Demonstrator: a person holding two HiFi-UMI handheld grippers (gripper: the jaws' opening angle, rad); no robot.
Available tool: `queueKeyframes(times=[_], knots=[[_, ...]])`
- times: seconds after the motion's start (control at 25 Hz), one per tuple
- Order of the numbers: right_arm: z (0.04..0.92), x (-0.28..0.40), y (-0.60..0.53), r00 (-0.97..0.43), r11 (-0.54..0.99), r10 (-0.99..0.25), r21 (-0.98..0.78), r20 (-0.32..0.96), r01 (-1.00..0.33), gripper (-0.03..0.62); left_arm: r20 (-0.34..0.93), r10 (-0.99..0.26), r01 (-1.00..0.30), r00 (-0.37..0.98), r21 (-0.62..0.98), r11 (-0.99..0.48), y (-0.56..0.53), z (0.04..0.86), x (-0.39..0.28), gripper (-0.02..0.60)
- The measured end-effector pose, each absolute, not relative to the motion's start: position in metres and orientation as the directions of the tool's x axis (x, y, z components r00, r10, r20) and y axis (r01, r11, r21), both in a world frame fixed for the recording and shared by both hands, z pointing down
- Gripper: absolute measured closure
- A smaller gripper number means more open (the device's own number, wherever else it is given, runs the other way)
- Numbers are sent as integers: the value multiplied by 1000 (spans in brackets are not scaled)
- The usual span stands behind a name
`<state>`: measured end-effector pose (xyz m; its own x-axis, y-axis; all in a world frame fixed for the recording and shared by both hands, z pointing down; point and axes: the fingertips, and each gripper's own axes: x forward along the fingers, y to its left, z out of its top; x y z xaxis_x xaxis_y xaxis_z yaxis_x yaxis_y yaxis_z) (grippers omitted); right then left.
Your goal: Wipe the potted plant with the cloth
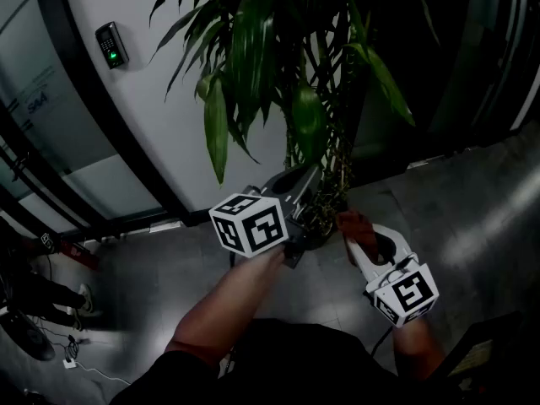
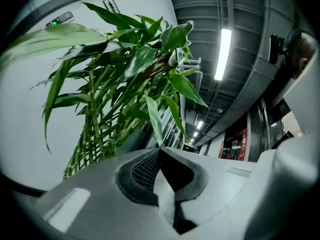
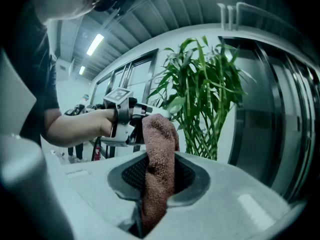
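Note:
The potted plant [image 1: 270,49] with long green leaves stands against a white wall, and its thin stalks [image 1: 337,167] run down into a dark pot. My left gripper [image 1: 310,175] is shut with nothing in it and points up at the stalks. Seen from the left gripper view, the closed pads [image 2: 150,166] sit below the leaves [image 2: 135,69]. My right gripper [image 1: 349,230] is shut on a brown cloth [image 1: 355,223] just right of the pot. In the right gripper view the cloth [image 3: 159,154] stands up out of the jaws, with the plant [image 3: 202,99] behind and the left gripper [image 3: 122,119] to the left.
A card reader [image 1: 111,45] hangs on the white wall [image 1: 169,116]. Glass panels with black frames run along the left. Someone's feet [image 1: 80,298] and cables [image 1: 76,357] lie on the grey floor at the lower left. A dark door [image 3: 270,119] stands right of the plant.

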<state>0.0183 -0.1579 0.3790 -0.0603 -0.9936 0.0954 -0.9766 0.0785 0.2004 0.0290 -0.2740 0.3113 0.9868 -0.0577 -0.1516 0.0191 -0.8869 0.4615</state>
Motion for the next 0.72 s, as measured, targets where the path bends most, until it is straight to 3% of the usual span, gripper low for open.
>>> queueKeyframes(times=[0.12,0.32,0.56,0.72], knots=[[350,7,-186,-42,76,-995,434,86,-898,531,-110,-21,35,994,483,-875,-276,326,22,563],[297,11,-236,63,26,-994,760,88,-649,531,-103,-8,46,995,510,-859,-276,332,12,563],[222,30,-304,134,-71,-991,928,-23,-367,531,-105,-20,37,994,514,-857,-283,333,7,563],[212,40,-341,159,-58,-987,959,-13,-279,531,-100,-20,35,995,513,-858,-282,333,7,563]])
